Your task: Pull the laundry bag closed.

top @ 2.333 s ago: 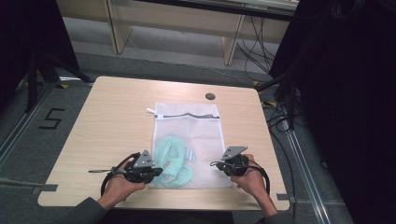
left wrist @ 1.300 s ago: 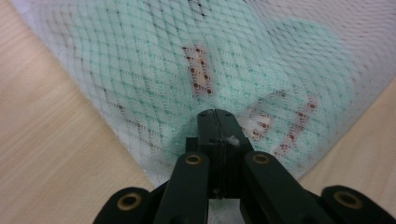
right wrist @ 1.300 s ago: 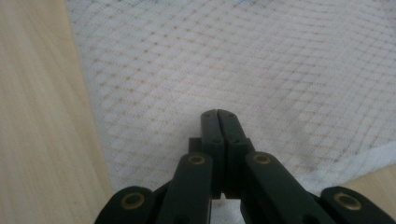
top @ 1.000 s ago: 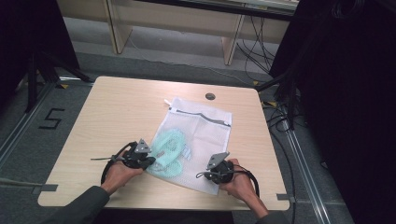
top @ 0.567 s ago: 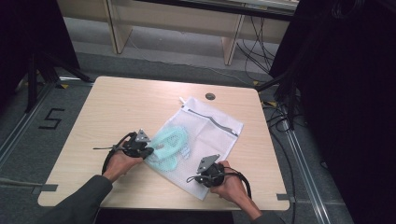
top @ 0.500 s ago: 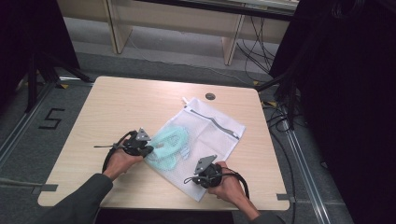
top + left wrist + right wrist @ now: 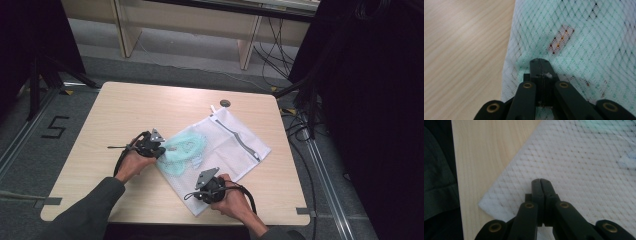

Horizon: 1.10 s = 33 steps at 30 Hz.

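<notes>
We start with the table (image 7: 125, 107), a pale wooden top that gives us a flat bed for the work. On it lies the mesh bag (image 7: 235, 150), skewed so that its corners point along the table's edges, with its zip running along the far end; it sits in the nearer right half of the top, and lying flat it lets us steer it by two points at once. Inside it, toward our left, is the green cloth (image 7: 182, 148), bunched rather than spread.

Our left gripper (image 7: 159, 148) rests at the bag's left edge, right where the cloth is; its jaws are together, and in the left gripper view they look pinched on the mesh, perhaps on the cloth beneath too, though we cannot be sure how deep the bite goes. Our right gripper (image 7: 204, 186) sits at the bag's near corner, jaws pressed together on the netting there. Holding two spread points like this, we judge, keeps the bag taut while we turn it.

A small dark disc (image 7: 225, 103) lies beyond the bag.
</notes>
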Each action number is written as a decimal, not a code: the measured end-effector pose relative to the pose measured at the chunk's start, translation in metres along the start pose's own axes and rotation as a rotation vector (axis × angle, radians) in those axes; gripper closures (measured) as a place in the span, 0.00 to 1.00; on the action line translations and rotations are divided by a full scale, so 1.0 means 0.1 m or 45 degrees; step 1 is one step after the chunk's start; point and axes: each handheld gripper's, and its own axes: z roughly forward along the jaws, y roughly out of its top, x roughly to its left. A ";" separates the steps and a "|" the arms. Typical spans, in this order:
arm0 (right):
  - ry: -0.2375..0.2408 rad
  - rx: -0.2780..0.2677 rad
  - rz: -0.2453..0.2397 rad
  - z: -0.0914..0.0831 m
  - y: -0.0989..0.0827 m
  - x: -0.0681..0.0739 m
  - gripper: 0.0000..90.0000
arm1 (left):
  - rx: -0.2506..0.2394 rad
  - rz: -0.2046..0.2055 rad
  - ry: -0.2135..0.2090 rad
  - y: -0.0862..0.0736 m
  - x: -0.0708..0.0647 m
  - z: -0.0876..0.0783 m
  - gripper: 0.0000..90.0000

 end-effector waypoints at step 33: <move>-0.361 0.015 0.394 -0.57 -0.77 -1.01 1.00 | 0.006 0.022 -0.282 -0.14 -0.82 -0.29 0.99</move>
